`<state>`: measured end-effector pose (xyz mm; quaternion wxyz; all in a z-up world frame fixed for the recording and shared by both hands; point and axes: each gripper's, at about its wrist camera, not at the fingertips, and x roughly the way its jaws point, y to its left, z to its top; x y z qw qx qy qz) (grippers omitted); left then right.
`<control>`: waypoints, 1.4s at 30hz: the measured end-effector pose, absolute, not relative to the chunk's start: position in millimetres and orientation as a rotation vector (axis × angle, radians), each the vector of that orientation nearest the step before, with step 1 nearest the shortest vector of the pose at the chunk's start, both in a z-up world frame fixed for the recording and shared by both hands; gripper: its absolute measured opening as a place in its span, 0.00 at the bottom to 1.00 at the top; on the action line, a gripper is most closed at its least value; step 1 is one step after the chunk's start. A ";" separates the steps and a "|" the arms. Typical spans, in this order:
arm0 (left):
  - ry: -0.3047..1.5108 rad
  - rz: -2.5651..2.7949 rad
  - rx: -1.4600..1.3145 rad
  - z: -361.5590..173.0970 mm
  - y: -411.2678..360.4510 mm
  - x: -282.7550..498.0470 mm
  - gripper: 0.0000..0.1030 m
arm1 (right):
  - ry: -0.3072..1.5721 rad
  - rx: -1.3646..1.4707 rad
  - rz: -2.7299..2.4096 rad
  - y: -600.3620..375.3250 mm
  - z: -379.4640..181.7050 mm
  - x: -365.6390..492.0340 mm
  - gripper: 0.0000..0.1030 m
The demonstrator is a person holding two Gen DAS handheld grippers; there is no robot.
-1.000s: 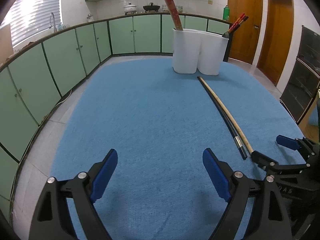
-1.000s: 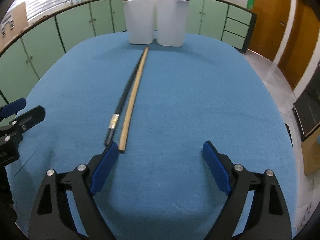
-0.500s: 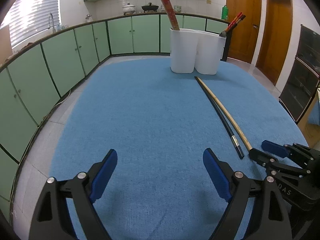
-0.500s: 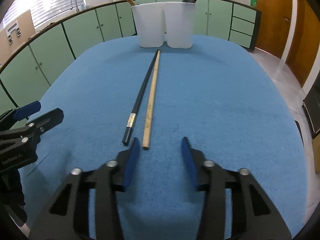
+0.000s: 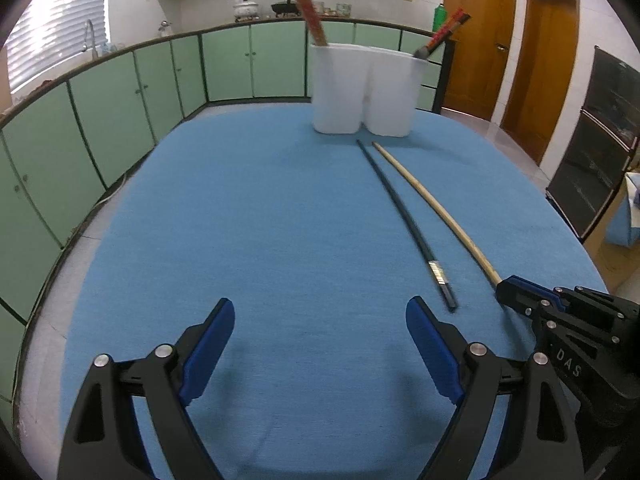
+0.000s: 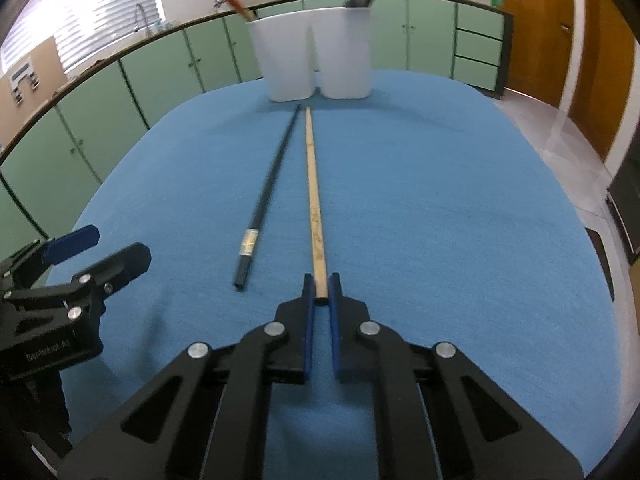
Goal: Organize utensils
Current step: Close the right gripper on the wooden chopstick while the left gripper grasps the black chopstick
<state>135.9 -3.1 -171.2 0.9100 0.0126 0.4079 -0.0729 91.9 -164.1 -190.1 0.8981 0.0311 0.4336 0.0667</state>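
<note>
Wooden chopstick [image 6: 314,200] lying lengthwise, far tip toward white holder [image 6: 316,52], near end pinched in right gripper [image 6: 321,292], left gripper [image 5: 320,344] wide, empty.

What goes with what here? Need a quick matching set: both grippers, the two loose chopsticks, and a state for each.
Column 1:
1. left gripper
2. right gripper
3. long pale wooden chopstick
4. long black chopstick with a silver band

Column 2:
A. lying free on the blue tablecloth, nothing touching it
B. near end clamped between blue pads
C. jaws wide, nothing between them
D. closed on a stick's near end

Pairs: 1-C, 2-D, 3-B, 4-A
</note>
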 end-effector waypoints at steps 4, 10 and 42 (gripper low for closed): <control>0.853 -0.186 0.032 -174.2 -22.9 136.8 0.83 | 0.900 0.103 0.090 -188.7 -191.1 90.0 0.06; 0.877 -0.198 0.034 -180.7 -46.6 142.6 0.80 | 0.899 0.112 0.079 -210.8 -192.5 93.3 0.06; 0.888 -0.182 0.017 -186.1 -73.8 147.9 0.07 | 0.881 0.074 0.133 -213.1 -186.1 89.3 0.06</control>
